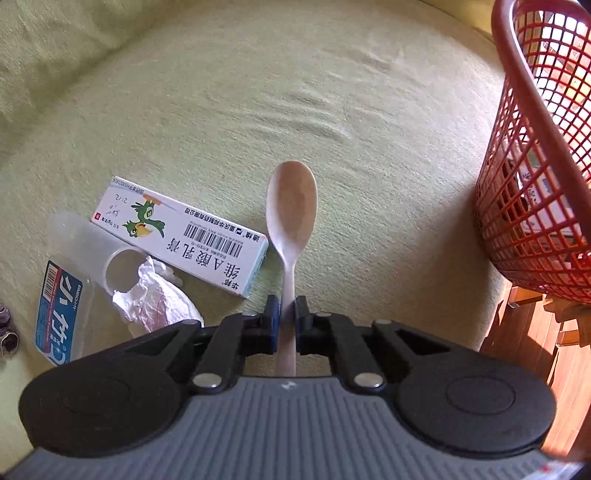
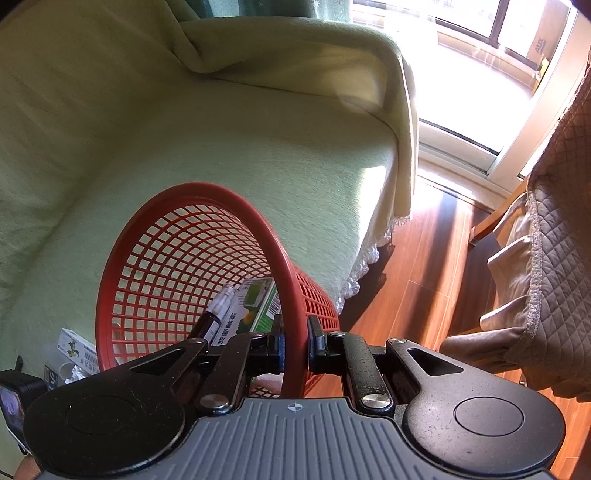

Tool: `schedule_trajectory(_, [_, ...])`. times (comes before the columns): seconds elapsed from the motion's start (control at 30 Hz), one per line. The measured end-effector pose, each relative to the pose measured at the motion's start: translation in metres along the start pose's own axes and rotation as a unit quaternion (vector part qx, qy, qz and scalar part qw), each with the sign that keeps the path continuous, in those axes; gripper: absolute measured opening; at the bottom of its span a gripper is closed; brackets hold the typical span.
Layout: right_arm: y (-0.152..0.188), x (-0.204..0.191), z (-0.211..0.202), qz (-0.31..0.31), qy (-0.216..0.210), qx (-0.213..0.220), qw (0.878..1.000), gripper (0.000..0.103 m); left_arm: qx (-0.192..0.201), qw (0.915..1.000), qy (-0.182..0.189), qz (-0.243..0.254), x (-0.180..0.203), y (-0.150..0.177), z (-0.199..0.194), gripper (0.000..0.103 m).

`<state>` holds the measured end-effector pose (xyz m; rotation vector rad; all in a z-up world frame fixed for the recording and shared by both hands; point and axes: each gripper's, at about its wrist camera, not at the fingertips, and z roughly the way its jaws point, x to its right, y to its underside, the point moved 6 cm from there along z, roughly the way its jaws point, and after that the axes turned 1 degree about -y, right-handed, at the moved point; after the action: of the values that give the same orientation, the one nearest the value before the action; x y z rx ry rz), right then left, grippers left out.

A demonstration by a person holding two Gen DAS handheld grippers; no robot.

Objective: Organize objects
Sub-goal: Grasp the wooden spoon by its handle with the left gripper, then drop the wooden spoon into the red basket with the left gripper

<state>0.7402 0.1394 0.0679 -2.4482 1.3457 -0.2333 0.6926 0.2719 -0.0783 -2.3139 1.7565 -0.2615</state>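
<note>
Left tongs (image 1: 287, 314) point steeply down, clamped on the handle of the pale wooden spoon (image 1: 291, 214) lying on the green sofa cover (image 1: 258, 92). Right tongs (image 2: 295, 343), also pitched down, grip the rim of the red plastic mesh basket (image 2: 155, 251) on the sofa's edge.

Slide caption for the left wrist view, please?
Left claw shut on spoon handle; box beside it, red basket at right.

A home living room: a sofa (image 2: 229, 155) draped in a pale green cover (image 1: 258, 92), a wood plank floor (image 2: 417, 288), a big sunlit window (image 2: 480, 33), and a chair under a quilted beige cover (image 2: 554, 229) beside it.
</note>
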Motion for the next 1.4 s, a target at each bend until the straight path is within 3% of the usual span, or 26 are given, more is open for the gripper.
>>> schedule_trajectory(0.27, [-0.002, 0.0, 0.002, -0.004, 0.003, -0.002, 1.0, 0.008, 0.021, 0.9988, 0.03, -0.033, -0.005, -0.012, -0.05, 0.005])
schedule_trajectory(0.47, [-0.003, -0.005, 0.003, -0.021, 0.006, -0.002, 1.0, 0.008, 0.004, 0.9985, 0.036, -0.04, 0.003, -0.027, -0.083, 0.005])
schedule_trajectory(0.8, [-0.004, -0.008, 0.005, -0.04, 0.01, 0.001, 0.999, 0.008, 0.032, 0.9952, 0.088, -0.027, 0.043, -0.059, -0.138, 0.005])
schedule_trajectory(1.0, [-0.006, -0.013, 0.008, -0.057, 0.019, 0.0, 0.998, 0.008, 0.026, 0.9927, 0.118, -0.002, 0.078, -0.072, -0.147, 0.005])
schedule_trajectory(1.4, [-0.008, -0.018, 0.012, -0.072, 0.021, 0.002, 0.997, 0.008, 0.015, 0.991, 0.131, 0.02, 0.117, -0.088, -0.135, 0.005])
